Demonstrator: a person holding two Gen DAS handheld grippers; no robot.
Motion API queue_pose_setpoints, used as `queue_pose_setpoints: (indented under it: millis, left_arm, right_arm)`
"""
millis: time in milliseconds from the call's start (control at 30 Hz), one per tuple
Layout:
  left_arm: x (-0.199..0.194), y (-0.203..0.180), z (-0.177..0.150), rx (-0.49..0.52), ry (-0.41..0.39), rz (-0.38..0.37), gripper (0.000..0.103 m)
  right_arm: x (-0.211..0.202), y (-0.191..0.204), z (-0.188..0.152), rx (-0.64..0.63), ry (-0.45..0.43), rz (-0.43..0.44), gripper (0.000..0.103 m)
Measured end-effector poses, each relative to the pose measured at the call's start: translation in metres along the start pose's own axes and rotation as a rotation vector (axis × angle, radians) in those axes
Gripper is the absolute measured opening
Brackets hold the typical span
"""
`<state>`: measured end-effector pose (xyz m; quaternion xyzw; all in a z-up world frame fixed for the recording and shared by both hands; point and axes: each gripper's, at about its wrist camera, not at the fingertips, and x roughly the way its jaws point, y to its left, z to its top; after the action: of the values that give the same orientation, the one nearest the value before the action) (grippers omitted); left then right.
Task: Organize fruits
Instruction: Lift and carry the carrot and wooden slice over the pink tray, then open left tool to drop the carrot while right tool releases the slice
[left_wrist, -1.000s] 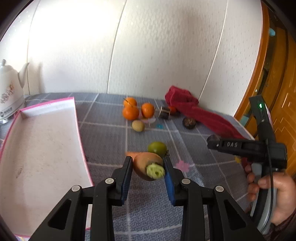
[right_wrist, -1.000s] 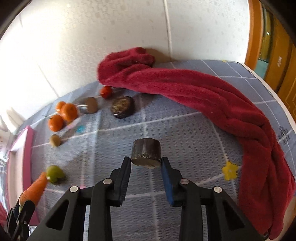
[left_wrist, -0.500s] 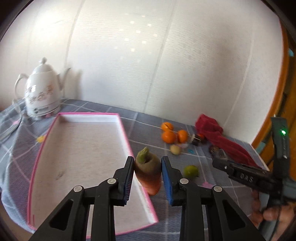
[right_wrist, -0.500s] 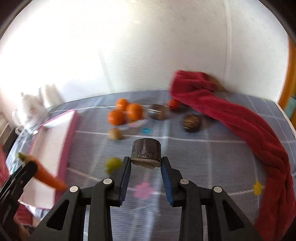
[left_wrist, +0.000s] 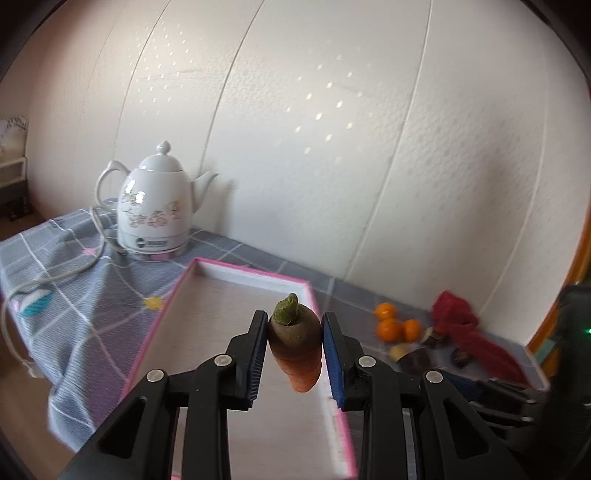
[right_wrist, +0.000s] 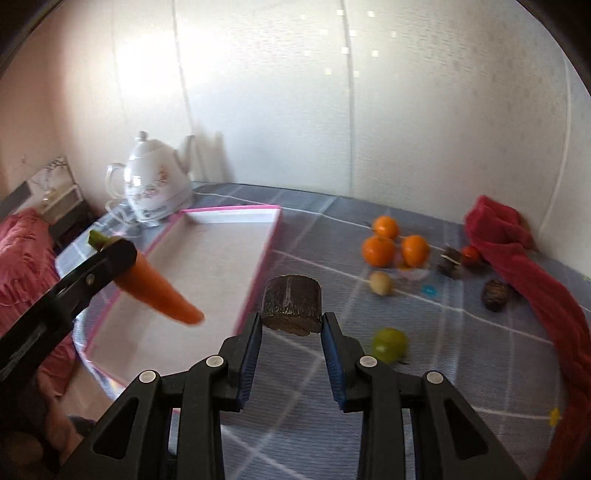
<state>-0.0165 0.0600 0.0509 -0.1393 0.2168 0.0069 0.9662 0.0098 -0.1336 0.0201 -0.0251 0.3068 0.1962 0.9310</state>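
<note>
Transport step. The left gripper (left_wrist: 294, 363) clamps a tapered orange carrot with a green stub (left_wrist: 295, 349) above the shallow pink-rimmed white tray (left_wrist: 236, 271); the right gripper (right_wrist: 291, 334) clamps a rough dark-brown cylindrical chunk (right_wrist: 291, 304) beside the tray's rim. The next move likely calls for lowering both inside before release.

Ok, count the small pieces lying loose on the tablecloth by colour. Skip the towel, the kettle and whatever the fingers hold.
Orange fruits: 3
Green fruit: 1
Tan fruit: 1
Small red fruit: 1
Dark brown pieces: 2
Total: 8
</note>
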Motion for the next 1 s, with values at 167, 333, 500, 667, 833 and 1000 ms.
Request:
queue_pose_setpoints:
  millis: [167, 333, 500, 667, 833, 1000]
  left_arm:
    - [0.013, 0.014, -0.006, -0.022, 0.042, 0.136, 0.039]
    - [0.006, 0.027, -0.006, -0.057, -0.019, 0.207, 0.070]
    - [0.016, 0.042, -0.008, -0.111, 0.047, 0.249, 0.074]
    - [0.016, 0.052, -0.009, -0.143, 0.053, 0.289, 0.076]
    - [0.020, 0.045, -0.010, -0.120, 0.062, 0.295, 0.076]
    - [0.021, 0.039, -0.009, -0.095, 0.063, 0.290, 0.077]
  right_arm:
    - [0.005, 0.024, 0.010, -0.020, 0.001, 0.088, 0.033]
    - [0.025, 0.045, 0.013, -0.055, 0.044, 0.125, 0.033]
    - [0.036, 0.066, 0.009, -0.135, 0.071, 0.120, 0.034]
    - [0.030, 0.078, 0.004, -0.225, 0.033, 0.044, 0.048]
    - [0.022, 0.079, 0.003, -0.257, -0.021, -0.043, 0.051]
    - [0.015, 0.075, 0.005, -0.254, -0.060, -0.078, 0.053]
